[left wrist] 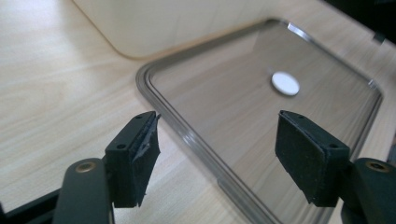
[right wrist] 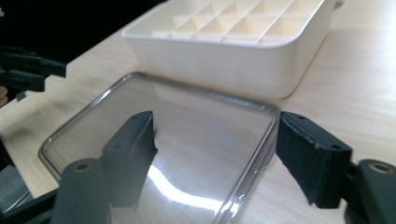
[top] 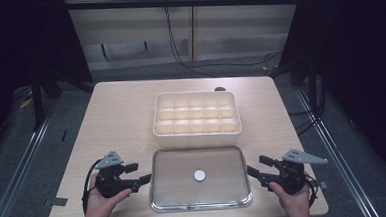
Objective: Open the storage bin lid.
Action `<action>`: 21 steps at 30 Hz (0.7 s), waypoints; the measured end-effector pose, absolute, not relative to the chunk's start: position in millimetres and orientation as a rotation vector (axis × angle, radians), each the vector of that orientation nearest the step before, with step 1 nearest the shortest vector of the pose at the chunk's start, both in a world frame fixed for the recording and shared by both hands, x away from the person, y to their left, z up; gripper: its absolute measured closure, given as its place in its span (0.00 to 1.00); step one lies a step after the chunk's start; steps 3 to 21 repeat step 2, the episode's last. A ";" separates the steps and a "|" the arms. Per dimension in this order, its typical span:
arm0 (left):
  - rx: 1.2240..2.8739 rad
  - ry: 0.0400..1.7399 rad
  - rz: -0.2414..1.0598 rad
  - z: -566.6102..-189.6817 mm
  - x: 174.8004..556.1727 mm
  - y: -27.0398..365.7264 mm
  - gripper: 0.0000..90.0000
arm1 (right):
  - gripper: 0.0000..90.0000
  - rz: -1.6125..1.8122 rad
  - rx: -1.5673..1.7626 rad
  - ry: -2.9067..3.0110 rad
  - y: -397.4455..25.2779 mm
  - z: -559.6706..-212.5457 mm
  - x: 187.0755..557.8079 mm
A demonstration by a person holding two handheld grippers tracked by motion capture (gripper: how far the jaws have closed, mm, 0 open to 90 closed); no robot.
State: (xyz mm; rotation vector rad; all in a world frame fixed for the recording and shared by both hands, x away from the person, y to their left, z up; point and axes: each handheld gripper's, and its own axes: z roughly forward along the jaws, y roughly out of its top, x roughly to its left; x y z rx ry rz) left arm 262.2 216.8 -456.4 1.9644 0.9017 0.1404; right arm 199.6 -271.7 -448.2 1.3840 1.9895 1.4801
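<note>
A clear plastic lid (top: 225, 184) lies flat at the table's near edge, with a small white disc (top: 200, 175) at its middle. Behind it stands a cream box (top: 197, 133) divided into several empty compartments. My left gripper (top: 142, 173) is open just left of the lid, its jaws straddling the lid's (left wrist: 224, 112) left rim above the table. The disc (left wrist: 285, 83) lies beyond it. On the lid's other side my right gripper (top: 255, 165) is open too. In the right gripper view its jaws (right wrist: 215, 135) frame the lid's (right wrist: 187, 116) near corner, with the box (right wrist: 224, 65) behind.
Bare wooden table (top: 121, 112) lies left, right and behind the box. A small dark object (top: 220, 89) sits at the box's far right corner. Cables (top: 178, 49) run across the floor beyond the table. The left gripper (right wrist: 28, 70) shows far off in the right gripper view.
</note>
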 end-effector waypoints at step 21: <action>1.950 0.890 0.165 -453.4 258.3 220.7 0.33 | 0.30 1.484 1.378 1.965 -275.6 -445.5 197.6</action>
